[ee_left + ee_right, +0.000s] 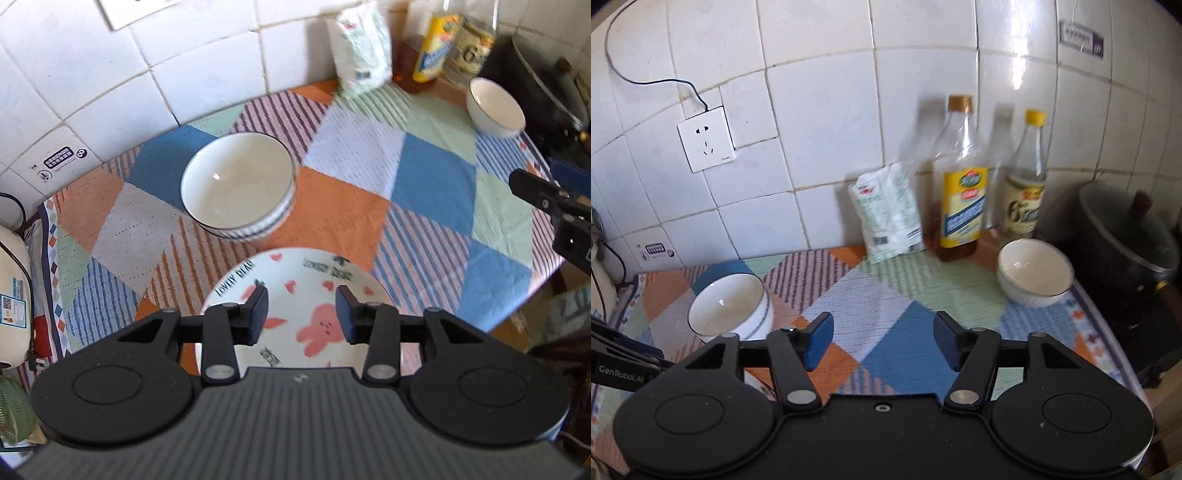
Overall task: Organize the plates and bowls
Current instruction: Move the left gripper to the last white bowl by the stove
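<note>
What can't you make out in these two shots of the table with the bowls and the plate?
- Plate, left wrist view: near part hidden behind the left gripper.
- Striped bowls: look nested; how many is unclear.
- Bottle labels, right wrist view: print blurred, unreadable.
- Dark pot: contents not visible, cut off by the right edge.

Table under patchwork cloth [436, 192] — stacked bowls [238, 184], bear plate [295, 295], white bowl [1034, 271], bottles, packet.

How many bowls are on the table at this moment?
3 at least: two stacked bowls near the wall behind the plate, and a single bowl in front of the bottles, beside the dark pot. More may be hidden.
</note>
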`<state>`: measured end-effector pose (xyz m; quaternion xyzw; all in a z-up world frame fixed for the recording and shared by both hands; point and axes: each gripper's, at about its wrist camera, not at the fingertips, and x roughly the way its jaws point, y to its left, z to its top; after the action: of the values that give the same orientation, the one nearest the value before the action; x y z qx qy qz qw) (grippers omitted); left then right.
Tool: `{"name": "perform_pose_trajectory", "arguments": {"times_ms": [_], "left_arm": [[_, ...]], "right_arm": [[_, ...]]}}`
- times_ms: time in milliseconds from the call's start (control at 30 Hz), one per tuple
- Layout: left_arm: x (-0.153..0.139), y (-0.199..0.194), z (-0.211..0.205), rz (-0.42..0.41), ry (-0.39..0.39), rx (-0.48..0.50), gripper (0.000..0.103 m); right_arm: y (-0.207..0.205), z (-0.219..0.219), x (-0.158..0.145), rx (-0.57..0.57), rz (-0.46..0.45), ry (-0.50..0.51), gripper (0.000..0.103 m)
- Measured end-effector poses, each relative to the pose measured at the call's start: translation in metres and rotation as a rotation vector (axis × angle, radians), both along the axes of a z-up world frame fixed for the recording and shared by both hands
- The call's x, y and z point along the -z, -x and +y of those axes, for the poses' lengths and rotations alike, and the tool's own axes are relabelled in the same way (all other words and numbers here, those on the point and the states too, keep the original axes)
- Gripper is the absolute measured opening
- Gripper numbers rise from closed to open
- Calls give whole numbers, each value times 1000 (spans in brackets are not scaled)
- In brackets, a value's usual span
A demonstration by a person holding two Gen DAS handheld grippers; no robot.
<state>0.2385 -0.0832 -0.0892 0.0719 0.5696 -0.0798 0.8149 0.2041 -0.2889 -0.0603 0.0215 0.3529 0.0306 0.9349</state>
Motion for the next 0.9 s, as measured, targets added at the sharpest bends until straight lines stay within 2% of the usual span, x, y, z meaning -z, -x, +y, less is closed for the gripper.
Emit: {"name": "perform_pose_trajectory", "arguments": {"times_ms": [100, 267, 433, 567, 633, 700, 833, 900], "left_arm": [[-2, 2, -15, 20, -16, 26, 43], [-6, 0, -40, 35, -27, 42, 49], [-12, -8, -79, -17, -70, 78, 64], [-13, -28, -103, 15, -59, 86, 65], [-13, -39, -113, 21, -57, 72, 66], [-12, -51, -124, 17, -54, 63, 67], [-3, -80, -150, -16, -99, 50, 69], [1, -94, -164, -15, -92, 38, 69]], "right_arm": [[7, -13, -1, -3, 24, -19, 68], [16, -35, 1, -9, 8, -9, 72], [12, -68, 6, -13, -5, -14, 75], [0, -103, 7, -52, 16, -122, 76], [-8, -115, 8, -69, 8, -112, 80], [-15, -126, 10, -97, -10, -87, 90], [-35, -146, 24, -167, 6, -75, 91], [-44, -155, 32, -179, 12, -85, 91]]}}
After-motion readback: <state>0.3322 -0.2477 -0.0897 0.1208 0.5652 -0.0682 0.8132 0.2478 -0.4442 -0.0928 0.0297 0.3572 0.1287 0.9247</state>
